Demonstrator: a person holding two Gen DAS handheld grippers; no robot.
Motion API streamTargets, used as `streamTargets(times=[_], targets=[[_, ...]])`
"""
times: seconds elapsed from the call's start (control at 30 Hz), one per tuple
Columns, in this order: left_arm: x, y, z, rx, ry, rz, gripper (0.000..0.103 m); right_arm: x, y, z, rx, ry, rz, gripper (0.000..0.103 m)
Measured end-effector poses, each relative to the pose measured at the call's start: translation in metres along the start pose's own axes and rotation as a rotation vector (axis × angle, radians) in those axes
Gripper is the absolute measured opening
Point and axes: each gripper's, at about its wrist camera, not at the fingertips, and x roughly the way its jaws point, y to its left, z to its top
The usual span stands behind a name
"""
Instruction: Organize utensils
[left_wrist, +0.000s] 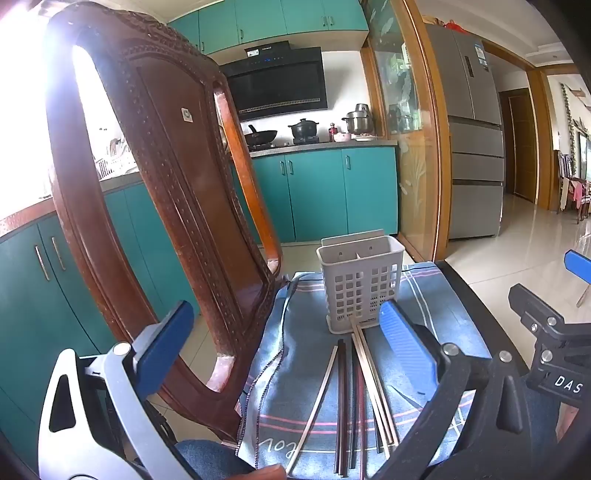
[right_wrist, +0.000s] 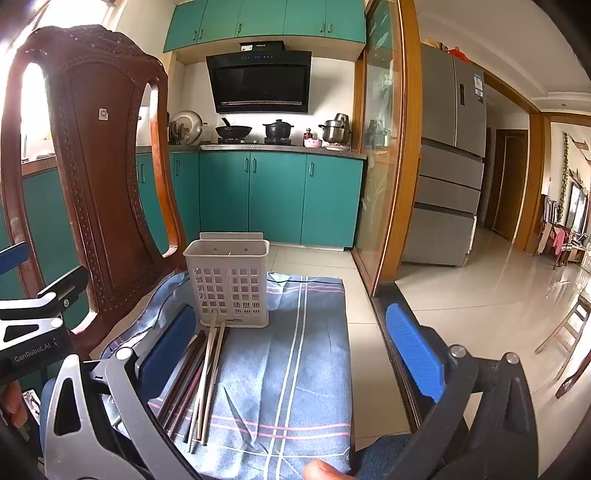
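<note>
Nearest the lens, both grippers hover with their blue-padded jaws spread wide and pinching nothing: the left gripper (left_wrist: 284, 328) frames the chopsticks, and the right gripper (right_wrist: 291, 339) hangs over the bare middle of the blue plaid cloth (right_wrist: 295, 369). The chopsticks (left_wrist: 354, 398) lie in a loose bundle on the cloth toward the near edge of the bench (right_wrist: 391, 350), pointing lengthwise at the holder, likely laid out so that each can be taken from above and carried straight forward. Some are dark, some pale or metallic; the exact count is unclear where they overlap. The white slotted utensil holder (left_wrist: 360, 284) stands upright near the far edge, its foot touching the tips of 2 pale sticks. A divider splits it into 2 compartments, and both look empty through the grid. The sorting looks not yet begun. A carved wooden chair (left_wrist: 166, 184) stands just beside the left edge.
</note>
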Motion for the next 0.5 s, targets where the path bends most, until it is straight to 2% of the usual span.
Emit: streamTargets(times=[0.5], targets=[[-0.001, 0.0005, 0.0003, 0.005, -0.001, 0.002, 0.1, -0.0008, 0.0005, -0.0005, 0.0, 0.003, 0.007, 0.1]])
